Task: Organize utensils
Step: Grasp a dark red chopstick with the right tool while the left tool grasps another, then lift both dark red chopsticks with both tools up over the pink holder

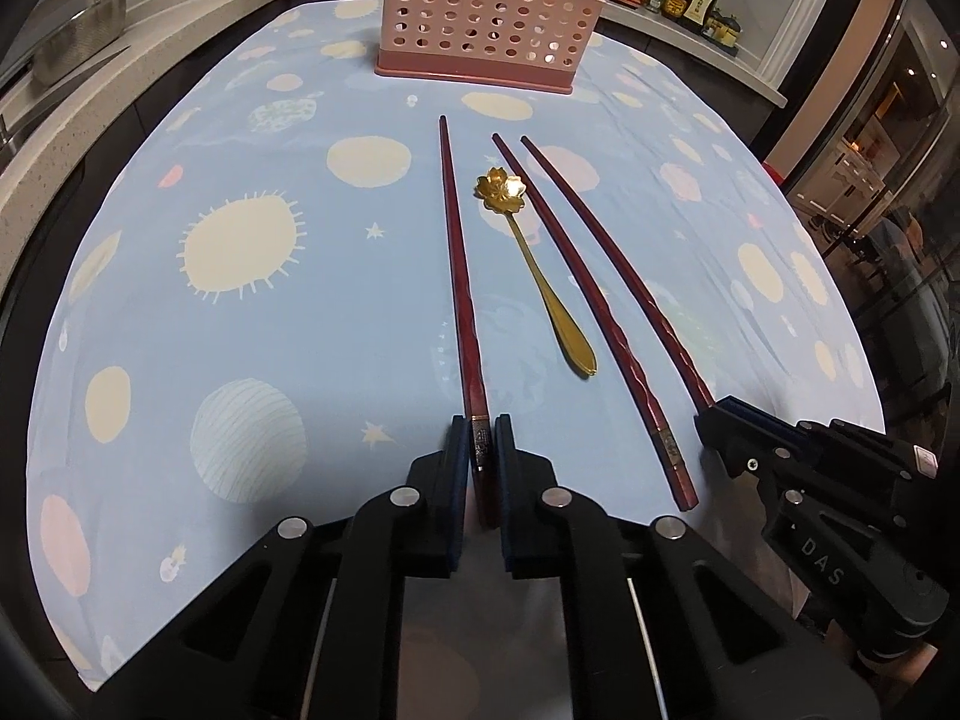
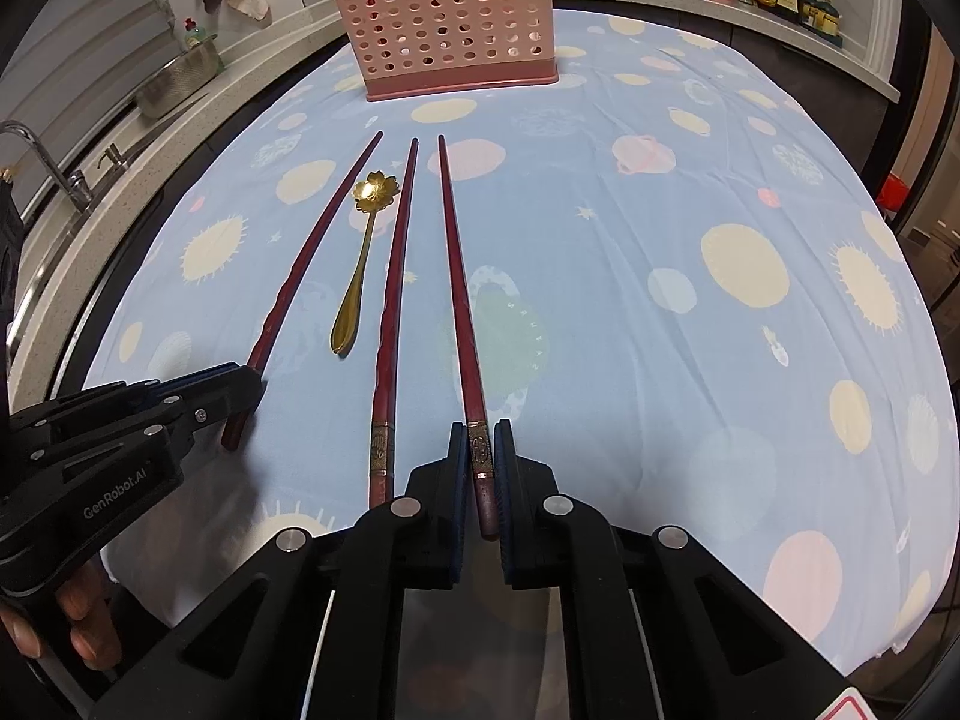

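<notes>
Clearly we had each pair of tongs, left tongs (image 1: 480, 450) and right tongs (image 2: 480, 456), pinching the thick end of a light, stiff, slick chopstick (image 1: 459, 264) lying on the desk (image 1: 240, 360), where slipping seemed least likely.

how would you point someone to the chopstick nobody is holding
Start at the pink basket at the far end of the blue tablecloth. In front lie three red chopsticks and a gold spoon. The free chopstick is the middle one, right of the spoon; each outer chopstick has its near end in a hand-held gripper.
</notes>
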### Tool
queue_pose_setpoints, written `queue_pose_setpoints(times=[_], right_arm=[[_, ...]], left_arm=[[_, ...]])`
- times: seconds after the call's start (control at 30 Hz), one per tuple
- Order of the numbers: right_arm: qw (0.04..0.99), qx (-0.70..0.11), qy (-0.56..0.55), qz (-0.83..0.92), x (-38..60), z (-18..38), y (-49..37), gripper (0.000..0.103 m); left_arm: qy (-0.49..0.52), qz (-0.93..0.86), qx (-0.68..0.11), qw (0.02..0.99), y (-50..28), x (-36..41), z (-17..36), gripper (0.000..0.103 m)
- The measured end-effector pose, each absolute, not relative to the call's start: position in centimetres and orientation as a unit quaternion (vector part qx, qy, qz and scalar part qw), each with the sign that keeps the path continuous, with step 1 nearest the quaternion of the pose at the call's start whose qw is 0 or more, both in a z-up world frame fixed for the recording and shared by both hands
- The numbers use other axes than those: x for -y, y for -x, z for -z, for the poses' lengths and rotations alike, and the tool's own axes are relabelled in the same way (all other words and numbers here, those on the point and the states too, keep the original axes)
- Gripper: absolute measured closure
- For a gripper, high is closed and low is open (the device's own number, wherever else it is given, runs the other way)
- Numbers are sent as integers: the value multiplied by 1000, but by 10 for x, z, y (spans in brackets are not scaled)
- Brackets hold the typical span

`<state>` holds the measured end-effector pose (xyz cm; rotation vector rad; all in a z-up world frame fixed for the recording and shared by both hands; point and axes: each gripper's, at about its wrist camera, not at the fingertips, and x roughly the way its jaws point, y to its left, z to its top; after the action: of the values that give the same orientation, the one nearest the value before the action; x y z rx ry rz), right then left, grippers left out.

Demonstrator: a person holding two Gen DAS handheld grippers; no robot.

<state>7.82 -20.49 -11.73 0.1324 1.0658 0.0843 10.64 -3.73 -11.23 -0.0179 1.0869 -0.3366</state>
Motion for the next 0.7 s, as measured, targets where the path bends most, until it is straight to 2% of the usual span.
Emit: queue_pose_setpoints(times=[0.7], right_arm=[[882, -461, -87, -50, 211, 72, -71, 96]], left_arm=[[27, 148, -487, 860, -103, 22, 68, 95]])
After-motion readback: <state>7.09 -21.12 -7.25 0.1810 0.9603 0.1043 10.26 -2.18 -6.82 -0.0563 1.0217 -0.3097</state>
